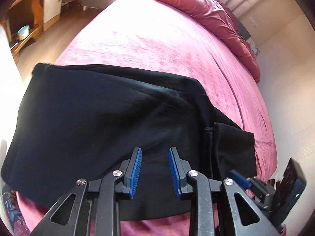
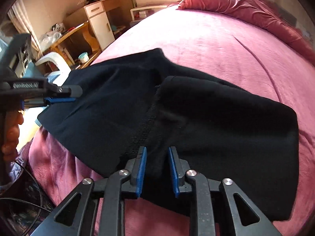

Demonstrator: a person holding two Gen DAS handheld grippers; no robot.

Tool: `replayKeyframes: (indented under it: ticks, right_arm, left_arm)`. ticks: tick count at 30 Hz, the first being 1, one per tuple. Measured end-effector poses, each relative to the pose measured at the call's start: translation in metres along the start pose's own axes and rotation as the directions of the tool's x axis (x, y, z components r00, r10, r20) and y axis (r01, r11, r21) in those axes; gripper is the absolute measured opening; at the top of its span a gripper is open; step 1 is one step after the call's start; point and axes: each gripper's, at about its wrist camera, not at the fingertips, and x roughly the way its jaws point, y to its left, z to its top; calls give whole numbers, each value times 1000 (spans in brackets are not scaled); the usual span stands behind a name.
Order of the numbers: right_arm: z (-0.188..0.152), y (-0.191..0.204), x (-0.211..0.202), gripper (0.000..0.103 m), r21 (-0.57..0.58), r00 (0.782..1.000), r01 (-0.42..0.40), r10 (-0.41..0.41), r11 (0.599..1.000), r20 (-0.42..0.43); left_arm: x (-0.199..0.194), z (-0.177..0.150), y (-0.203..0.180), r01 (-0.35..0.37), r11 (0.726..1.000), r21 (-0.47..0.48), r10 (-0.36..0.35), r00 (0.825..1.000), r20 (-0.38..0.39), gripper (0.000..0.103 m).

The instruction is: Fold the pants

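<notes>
Black pants (image 1: pixel 94 122) lie folded on a pink bed (image 1: pixel 157 43), near its front edge. They also show in the right wrist view (image 2: pixel 216 122), with one layer folded over another. My left gripper (image 1: pixel 155 151) is open and hovers just above the cloth, empty. My right gripper (image 2: pixel 157 150) is open too, above the middle of the pants, with nothing between its blue pads (image 2: pixel 142 169). The left gripper shows at the left in the right wrist view (image 2: pixel 61 97), at the pants' left edge. The right gripper's tip shows at lower right in the left wrist view (image 1: pixel 238 178).
A crumpled red duvet (image 2: pixel 256 11) lies along the far side of the bed. Wooden shelves and a white cabinet (image 2: pixel 100 23) stand beyond the bed's left side. A wall (image 1: pixel 285 78) runs along the right side. Cables (image 2: pixel 29 186) hang at lower left.
</notes>
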Motion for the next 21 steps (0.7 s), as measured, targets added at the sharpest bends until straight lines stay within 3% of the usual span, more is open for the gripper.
replayKeyframes:
  ticks: [3, 8, 12, 17, 21]
  right_arm:
    - [-4, 11, 16, 19, -42, 998, 62, -62, 997, -10]
    - [-7, 2, 15, 19, 1, 999, 34, -34, 999, -4]
    - [-8, 1, 17, 19, 11, 1000, 31, -31, 999, 4]
    - [-10, -1, 14, 19, 20, 1000, 30, -30, 999, 8]
    - [-10, -3, 12, 19, 25, 1000, 27, -27, 999, 7]
  left_arm:
    - [-15, -4, 24, -6, 998, -66, 8, 1000, 30, 29]
    - [-68, -8, 89, -19, 963, -270, 49, 993, 106, 31]
    - [-103, -28, 159, 3, 870, -493, 78, 987, 143, 31]
    - [-97, -55, 208, 34, 760, -649, 40, 994, 99, 31]
    - [-67, -62, 211, 60, 718, -693, -14, 997, 73, 31]
